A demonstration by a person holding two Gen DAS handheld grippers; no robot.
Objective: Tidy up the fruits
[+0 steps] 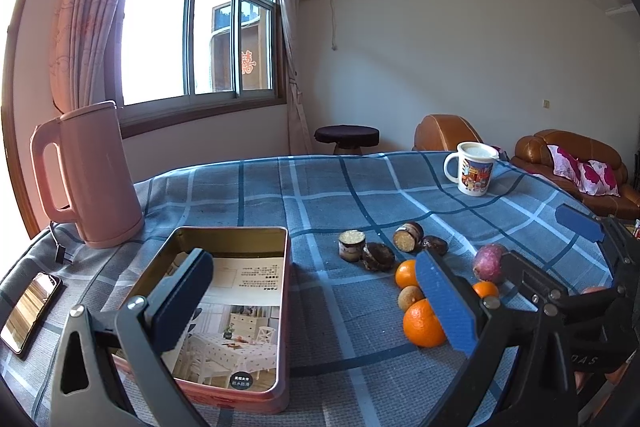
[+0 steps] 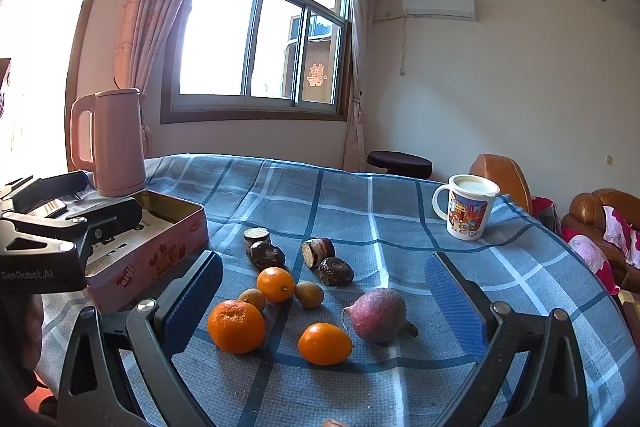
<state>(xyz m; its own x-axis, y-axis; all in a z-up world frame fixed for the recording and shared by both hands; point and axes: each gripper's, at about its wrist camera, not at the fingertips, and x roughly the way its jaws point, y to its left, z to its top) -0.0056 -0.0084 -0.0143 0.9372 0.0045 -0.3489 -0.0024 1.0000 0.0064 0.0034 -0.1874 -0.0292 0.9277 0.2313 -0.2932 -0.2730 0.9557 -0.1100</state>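
Several fruits lie loose on the blue checked cloth: a large orange (image 2: pixel 236 325), two smaller oranges (image 2: pixel 275 283) (image 2: pixel 325 343), a purple fruit (image 2: pixel 378 315) and two small brown longans (image 2: pixel 309 294). Behind them sit dark brown cut pieces (image 2: pixel 318 251). My right gripper (image 2: pixel 324 307) hovers open just in front of this cluster, holding nothing. My left gripper (image 1: pixel 316 303) is open too, its left finger over the open pink tin (image 1: pixel 224 239), whose floor carries a printed leaflet. The oranges (image 1: pixel 424 323) lie by its right finger.
A pink kettle (image 1: pixel 88 175) stands behind the tin with its plug on the cloth. A phone (image 1: pixel 30 311) lies at the near left. A lidded cartoon mug (image 2: pixel 466 207) stands at the far right. Brown sofas (image 1: pixel 568 155) and a stool are beyond the table.
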